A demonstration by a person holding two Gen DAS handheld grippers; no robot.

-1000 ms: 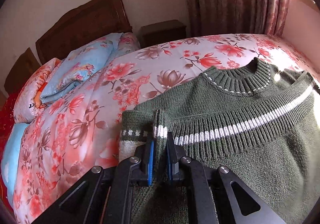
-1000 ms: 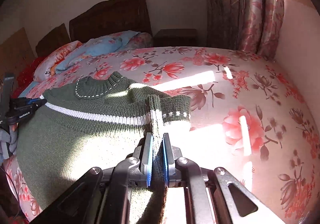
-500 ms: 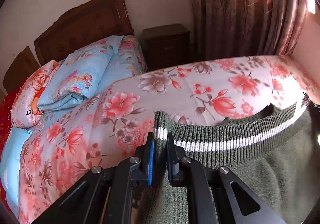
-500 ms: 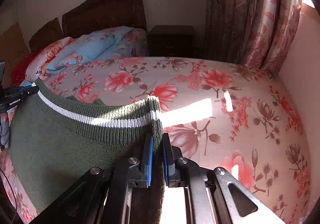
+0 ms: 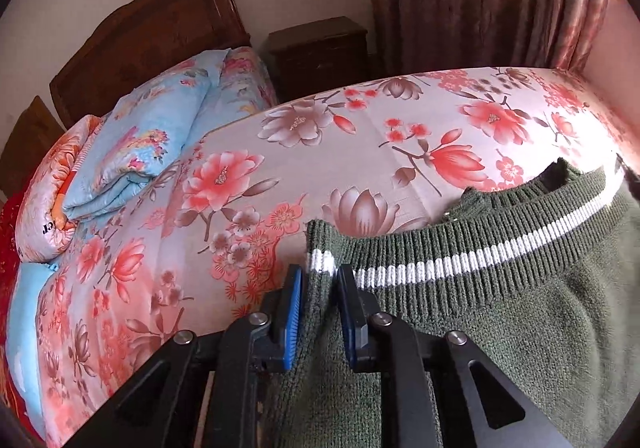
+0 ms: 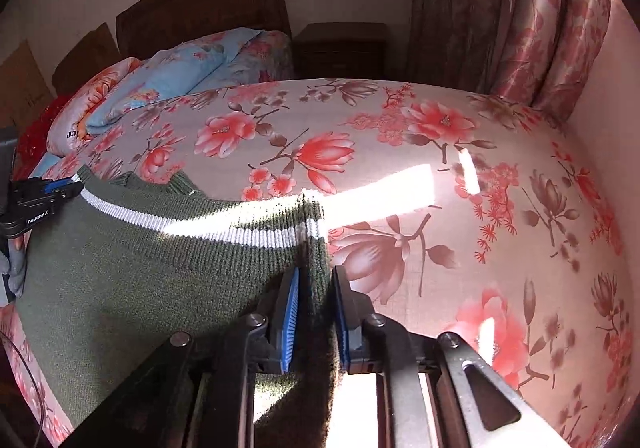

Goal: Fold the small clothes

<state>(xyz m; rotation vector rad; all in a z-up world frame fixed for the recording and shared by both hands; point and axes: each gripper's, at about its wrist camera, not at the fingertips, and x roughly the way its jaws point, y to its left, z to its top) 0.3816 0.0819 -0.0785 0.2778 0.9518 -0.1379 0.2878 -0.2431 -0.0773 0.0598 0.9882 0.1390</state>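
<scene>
Olive-green knit sweater [image 5: 500, 328] lies folded on the floral bed [image 5: 400, 135], its white-striped hem facing the far side. The left hand-held gripper [image 5: 318, 312] stands narrowly parted around the left hem corner. The right hand-held gripper [image 6: 312, 312] has just been opening, the right corner loose between its blue pads [image 6: 289, 324]

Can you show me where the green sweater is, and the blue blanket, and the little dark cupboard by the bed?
green sweater [image 5: 520, 312]: left wrist view, on its knitted body below the white stripe.
blue blanket [image 5: 152, 135]: left wrist view, on the top of the folded bundle.
dark cupboard [image 6: 344, 47]: right wrist view, on its front face.
</scene>
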